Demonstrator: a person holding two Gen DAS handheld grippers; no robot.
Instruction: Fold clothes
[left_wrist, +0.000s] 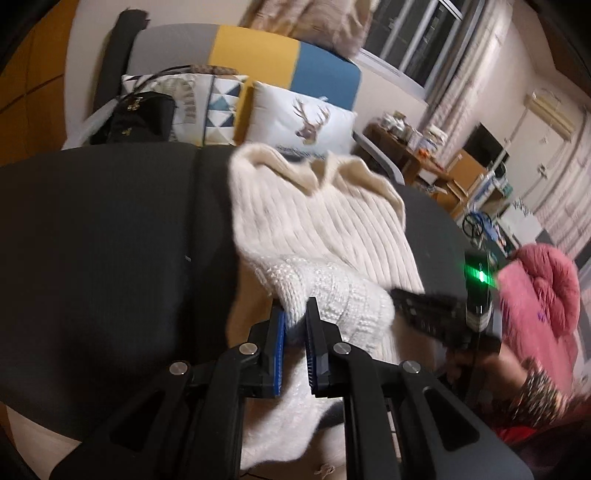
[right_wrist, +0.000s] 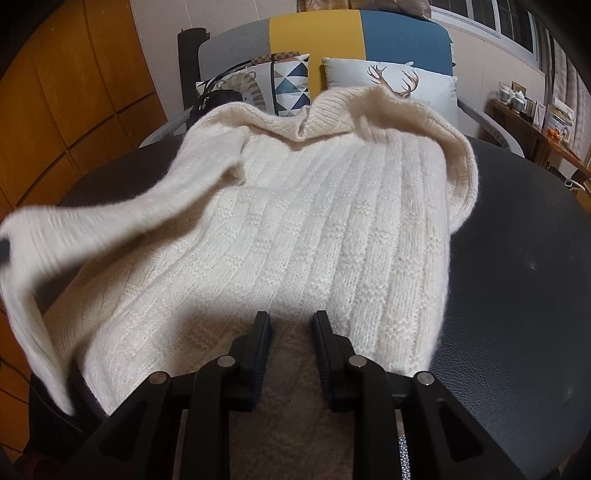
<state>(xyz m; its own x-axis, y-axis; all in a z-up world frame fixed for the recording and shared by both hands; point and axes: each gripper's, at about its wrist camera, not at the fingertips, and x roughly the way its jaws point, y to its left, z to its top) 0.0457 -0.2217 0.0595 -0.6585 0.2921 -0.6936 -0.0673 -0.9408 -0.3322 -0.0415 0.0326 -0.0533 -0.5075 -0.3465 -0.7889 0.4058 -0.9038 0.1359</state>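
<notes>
The cream sweater (right_wrist: 295, 229) lies flat across the dark table (right_wrist: 517, 277), its length running up-frame from the right gripper (right_wrist: 291, 354) pinching its hem, while the left gripper (left_wrist: 295, 332), clamped on the sleeve (left_wrist: 332, 302), holds it at lower center, left of the body.

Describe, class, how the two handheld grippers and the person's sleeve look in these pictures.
The left gripper has black angular linkage arms with round silver pivot pins and blue ridged pads. The right gripper has the same black arms and silver pins; seen from the left, its body shows a green light. The sleeve is dark and speckled.
</notes>
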